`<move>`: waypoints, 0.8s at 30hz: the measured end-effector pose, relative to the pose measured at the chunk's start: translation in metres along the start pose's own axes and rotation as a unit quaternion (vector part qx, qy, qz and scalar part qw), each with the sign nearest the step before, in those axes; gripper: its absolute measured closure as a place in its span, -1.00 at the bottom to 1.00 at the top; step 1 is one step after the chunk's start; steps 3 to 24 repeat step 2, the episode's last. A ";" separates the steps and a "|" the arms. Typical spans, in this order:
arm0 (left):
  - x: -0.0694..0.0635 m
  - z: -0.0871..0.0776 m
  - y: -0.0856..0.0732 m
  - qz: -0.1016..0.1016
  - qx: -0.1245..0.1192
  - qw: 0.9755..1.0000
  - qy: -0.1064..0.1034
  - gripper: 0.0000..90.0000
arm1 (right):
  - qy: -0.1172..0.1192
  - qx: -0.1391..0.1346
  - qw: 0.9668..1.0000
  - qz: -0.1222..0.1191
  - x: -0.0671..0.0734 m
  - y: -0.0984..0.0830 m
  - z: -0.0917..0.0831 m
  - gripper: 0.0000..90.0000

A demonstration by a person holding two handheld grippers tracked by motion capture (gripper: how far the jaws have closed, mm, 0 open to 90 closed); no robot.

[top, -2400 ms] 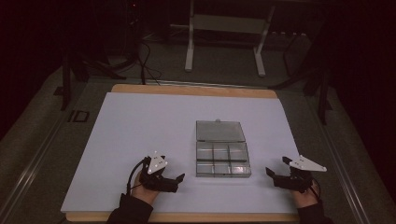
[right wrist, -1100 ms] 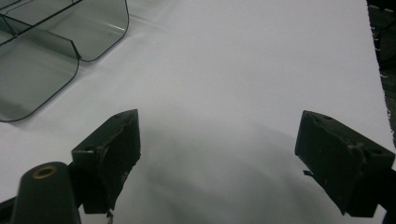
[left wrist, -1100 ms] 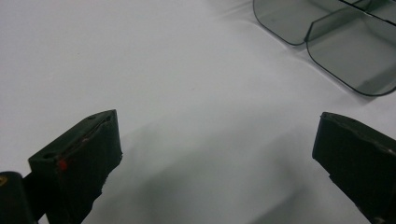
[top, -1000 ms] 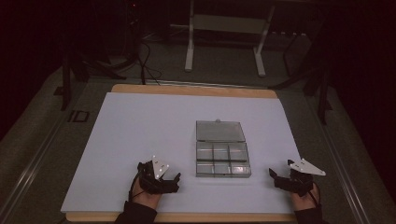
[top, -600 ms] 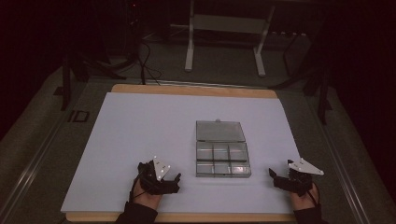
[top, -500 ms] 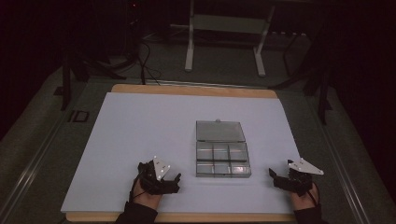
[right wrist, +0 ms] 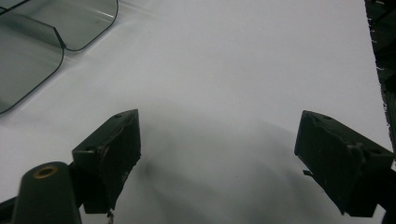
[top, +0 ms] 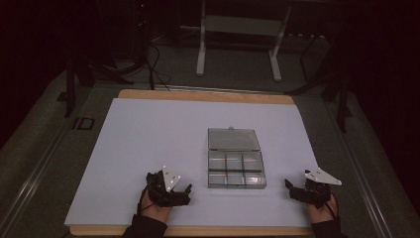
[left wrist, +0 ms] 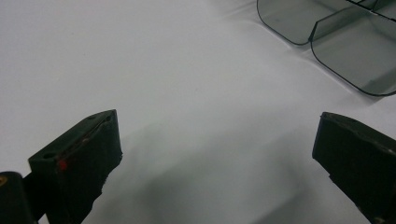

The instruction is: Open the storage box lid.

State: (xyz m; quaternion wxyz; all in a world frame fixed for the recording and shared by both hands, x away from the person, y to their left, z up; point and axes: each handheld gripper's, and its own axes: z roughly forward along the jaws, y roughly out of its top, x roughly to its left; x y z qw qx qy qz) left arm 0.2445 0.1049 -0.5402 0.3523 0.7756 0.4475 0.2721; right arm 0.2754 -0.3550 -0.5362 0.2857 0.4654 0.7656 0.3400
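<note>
A clear plastic compartment box lies open on the white table cover, its lid folded back toward the far side. Its corner reaches into the left gripper view at the upper right and into the right gripper view at the upper left. My left gripper rests near the front edge, left of the box, jaws wide apart with bare cover between them. My right gripper rests to the right of the box, also open and holding nothing.
The wooden table edge runs along the front. Beyond the table stand a white metal frame and cables on a dark floor. The cover's right edge is close to my right gripper.
My left hand and gripper drew back slightly toward the front edge since the earliest frame. Over the last second, nothing visibly moved.
</note>
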 end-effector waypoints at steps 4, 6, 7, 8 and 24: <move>0.000 0.000 0.000 0.000 0.000 1.000 0.000 -0.95 | 0.000 0.000 1.000 0.001 0.000 0.000 0.000 -0.68; 0.000 0.000 0.000 0.000 0.000 1.000 0.000 -0.95 | 0.000 0.000 1.000 0.001 0.000 0.000 0.000 -0.68; 0.000 0.000 0.000 0.000 0.000 1.000 0.000 -0.95 | 0.000 0.000 1.000 0.001 0.000 0.000 0.000 -0.68; 0.000 0.000 0.000 0.000 0.000 1.000 0.000 -0.95 | 0.000 0.000 1.000 0.001 0.000 0.000 0.000 -0.68; 0.000 0.000 0.000 0.000 0.000 1.000 0.000 -0.95 | 0.000 0.000 1.000 0.001 0.000 0.000 0.000 -0.68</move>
